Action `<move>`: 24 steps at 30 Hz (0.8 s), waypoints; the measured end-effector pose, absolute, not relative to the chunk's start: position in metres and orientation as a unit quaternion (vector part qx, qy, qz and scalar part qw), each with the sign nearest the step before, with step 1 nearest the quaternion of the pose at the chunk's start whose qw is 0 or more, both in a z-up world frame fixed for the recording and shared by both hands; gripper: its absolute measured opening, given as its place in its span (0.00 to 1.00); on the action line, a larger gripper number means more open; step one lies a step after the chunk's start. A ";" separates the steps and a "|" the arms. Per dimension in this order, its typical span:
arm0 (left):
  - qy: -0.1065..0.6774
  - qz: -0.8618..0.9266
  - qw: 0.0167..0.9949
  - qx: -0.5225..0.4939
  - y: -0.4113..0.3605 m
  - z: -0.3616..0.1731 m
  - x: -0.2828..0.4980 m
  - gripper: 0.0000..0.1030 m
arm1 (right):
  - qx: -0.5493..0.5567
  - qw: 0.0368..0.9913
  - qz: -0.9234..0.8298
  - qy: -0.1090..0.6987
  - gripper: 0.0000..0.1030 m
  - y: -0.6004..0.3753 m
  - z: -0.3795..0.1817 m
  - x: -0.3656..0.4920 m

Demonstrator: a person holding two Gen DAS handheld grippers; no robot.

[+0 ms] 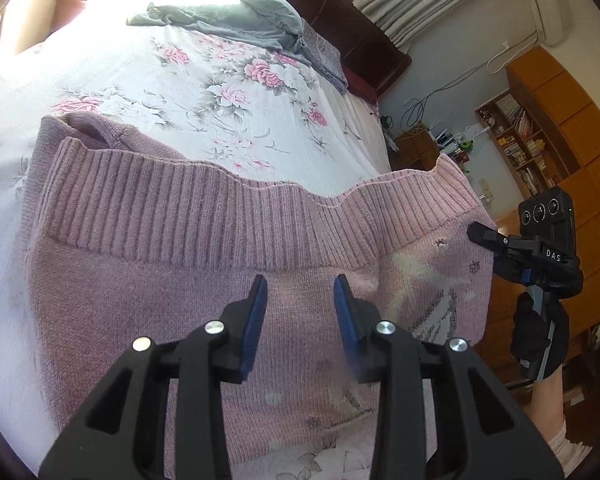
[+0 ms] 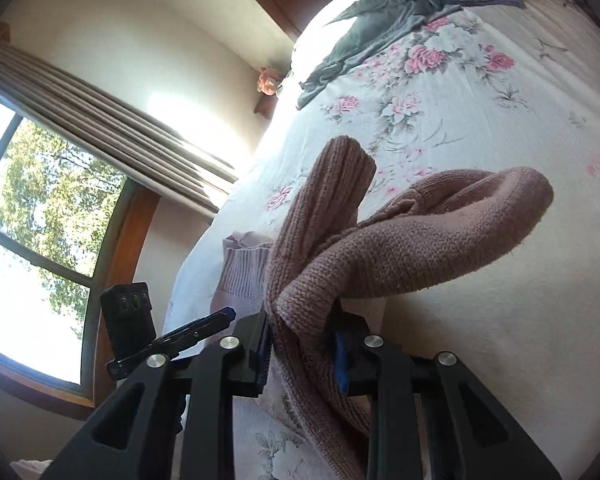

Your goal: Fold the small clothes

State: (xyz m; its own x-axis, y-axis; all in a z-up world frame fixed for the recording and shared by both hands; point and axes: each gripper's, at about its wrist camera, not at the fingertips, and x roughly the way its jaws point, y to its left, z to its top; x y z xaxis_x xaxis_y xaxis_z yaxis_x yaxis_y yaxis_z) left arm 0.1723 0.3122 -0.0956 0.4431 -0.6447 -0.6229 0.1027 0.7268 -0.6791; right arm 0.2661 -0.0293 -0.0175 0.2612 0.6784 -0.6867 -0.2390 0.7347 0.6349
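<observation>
Daylight only, I see it coming through the window. The far end of the bedspread is blown out white in both views. My near fingers sit in shade, sharp enough. Heavy fisheye bending and dark vignette at every edge. Curtain carries a glare patch. Slight softness towards the rims.

Black tongs, blue pads

Bedspread beyond sweater lies bare up to grey cloth.
</observation>
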 end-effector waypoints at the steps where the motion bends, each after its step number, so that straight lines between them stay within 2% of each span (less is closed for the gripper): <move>1: 0.467 -0.232 0.801 -0.294 0.322 -0.094 0.168 0.33 | 0.191 0.767 0.310 0.529 0.24 -0.010 -0.008 0.267; 6: 0.442 -0.223 0.795 -0.350 0.371 -0.092 0.149 0.35 | 0.095 0.763 0.349 0.536 0.24 0.087 0.011 0.265; 12: 0.433 -0.199 0.788 -0.389 0.412 -0.106 0.132 0.36 | 0.026 0.739 0.348 0.576 0.24 0.171 -0.020 0.264; 19: 0.429 -0.198 0.775 -0.418 0.435 -0.120 0.128 0.36 | -0.007 0.713 0.327 0.620 0.25 0.205 -0.076 0.256; 23: 0.430 -0.212 0.763 -0.434 0.434 -0.125 0.133 0.36 | -0.021 0.713 0.320 0.624 0.27 0.212 -0.086 0.249; 24: 0.430 -0.215 0.760 -0.437 0.432 -0.125 0.134 0.36 | -0.025 0.713 0.319 0.624 0.30 0.213 -0.086 0.250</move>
